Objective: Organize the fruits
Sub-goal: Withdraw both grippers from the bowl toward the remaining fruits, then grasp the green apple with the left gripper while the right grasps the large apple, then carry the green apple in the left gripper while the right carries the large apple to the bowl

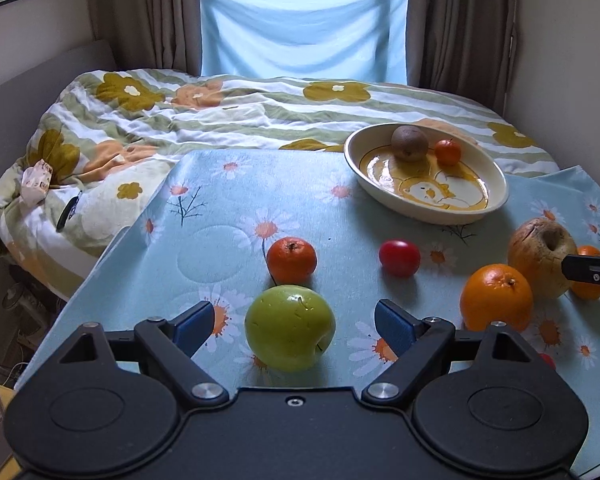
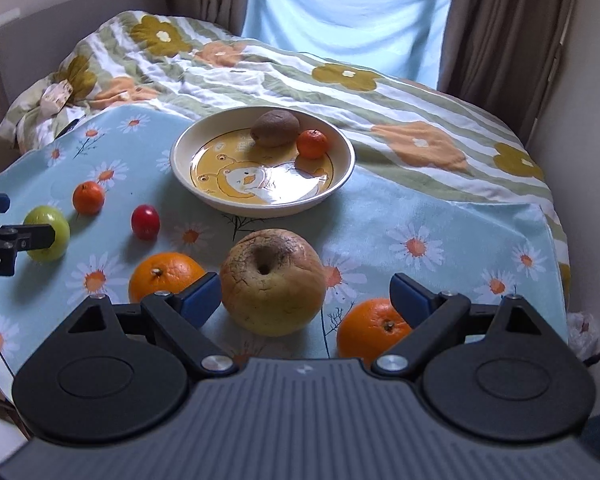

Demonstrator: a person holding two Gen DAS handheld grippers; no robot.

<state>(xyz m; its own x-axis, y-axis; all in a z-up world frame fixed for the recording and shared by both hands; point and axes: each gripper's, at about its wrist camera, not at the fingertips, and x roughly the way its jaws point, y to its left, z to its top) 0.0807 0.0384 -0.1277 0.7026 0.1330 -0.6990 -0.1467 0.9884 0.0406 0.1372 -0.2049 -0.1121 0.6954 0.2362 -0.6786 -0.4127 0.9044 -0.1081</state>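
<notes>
My left gripper (image 1: 294,326) is open around a green apple (image 1: 290,328) on the blue daisy cloth (image 1: 220,248), with a gap on each side. My right gripper (image 2: 305,298) is open around a wrinkled yellow-brown apple (image 2: 273,282); its left pad is close to the fruit. A cream bowl (image 2: 188,148) with a duck picture holds a kiwi (image 2: 275,128) and a small mandarin (image 2: 312,143). Loose on the cloth lie a tangerine (image 1: 292,261), a red fruit (image 1: 399,258), an orange (image 1: 496,302) and a second orange (image 2: 370,330).
The cloth-covered table stands against a bed with a flowered quilt (image 1: 180,120). Curtains and a blue sheet (image 1: 300,24) hang behind it. The table's left edge (image 1: 100,264) drops to the floor. A crumpled packet (image 1: 36,180) lies on the quilt.
</notes>
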